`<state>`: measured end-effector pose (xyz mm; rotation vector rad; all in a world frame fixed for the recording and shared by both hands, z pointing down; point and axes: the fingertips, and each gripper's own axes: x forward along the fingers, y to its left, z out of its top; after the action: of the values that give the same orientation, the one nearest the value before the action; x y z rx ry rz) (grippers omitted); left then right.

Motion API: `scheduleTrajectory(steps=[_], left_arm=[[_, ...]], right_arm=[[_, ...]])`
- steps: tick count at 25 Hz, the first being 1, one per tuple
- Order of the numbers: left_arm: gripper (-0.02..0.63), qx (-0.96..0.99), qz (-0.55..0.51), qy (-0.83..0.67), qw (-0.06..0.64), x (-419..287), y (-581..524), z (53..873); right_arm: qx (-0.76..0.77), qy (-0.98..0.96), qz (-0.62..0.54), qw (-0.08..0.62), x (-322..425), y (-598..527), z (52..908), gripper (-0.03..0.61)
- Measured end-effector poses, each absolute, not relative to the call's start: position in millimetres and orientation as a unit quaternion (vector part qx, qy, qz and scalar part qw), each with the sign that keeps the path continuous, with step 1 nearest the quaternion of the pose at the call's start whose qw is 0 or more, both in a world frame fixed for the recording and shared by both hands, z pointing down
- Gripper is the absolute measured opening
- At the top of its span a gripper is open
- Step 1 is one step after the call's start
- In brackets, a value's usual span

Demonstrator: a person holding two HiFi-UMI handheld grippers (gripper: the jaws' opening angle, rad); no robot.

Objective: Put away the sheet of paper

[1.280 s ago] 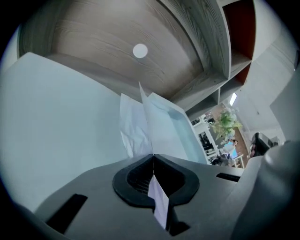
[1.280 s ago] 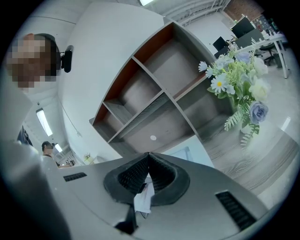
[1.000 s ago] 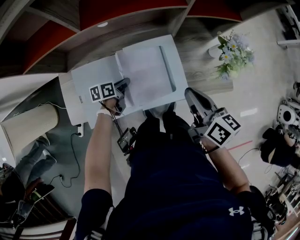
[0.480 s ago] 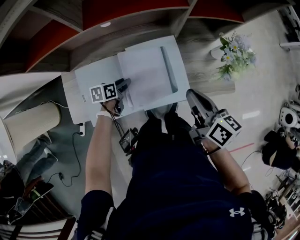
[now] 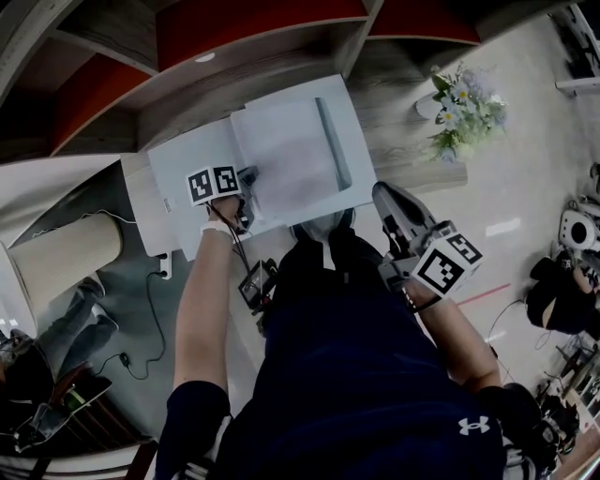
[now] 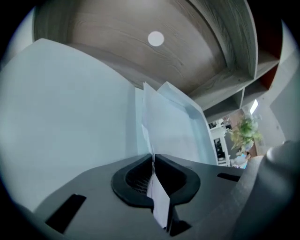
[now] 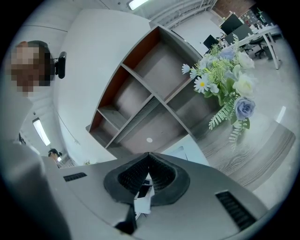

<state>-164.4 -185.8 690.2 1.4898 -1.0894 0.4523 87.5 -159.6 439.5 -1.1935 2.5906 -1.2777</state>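
A white folder [image 5: 183, 159] lies open on the wooden desk [image 5: 403, 103]. The sheet of paper [image 5: 291, 155] rests on its right half, beside a grey strip [image 5: 334, 141]. My left gripper [image 5: 246, 187] points steeply down at the sheet's left edge. In the left gripper view its jaws have just been closing. The left gripper [image 6: 153, 157] is now shut on the upturned edge of the sheet [image 6: 171, 124], which runs between the pads. My right gripper [image 5: 389, 202] hangs off the desk's near edge. In its own view the right gripper [image 7: 149, 155] is shut, tips together, nothing held.
A vase of flowers [image 5: 464, 103] stands on the desk to the right, also visible as flowers [image 7: 225, 79]. A shelf unit [image 5: 253, 28] with red backs rises behind the desk. A beige cylinder [image 5: 66, 248] and cables lie on the floor at the left.
The left gripper has tipped more steeply down at the sheet's edge, so its marker cube now hides more of the jaws. The right gripper has stayed put.
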Motion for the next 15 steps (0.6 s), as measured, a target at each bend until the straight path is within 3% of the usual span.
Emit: scheduleTrajectory(steps=[15], left_arm=[[0.023, 0.628, 0.107, -0.441, 0.633, -116.3, -196.6, 688.9]], right_arm=[[-0.385, 0.821, -0.422, 0.015, 94.5, -162.0, 445.1, 0.006]])
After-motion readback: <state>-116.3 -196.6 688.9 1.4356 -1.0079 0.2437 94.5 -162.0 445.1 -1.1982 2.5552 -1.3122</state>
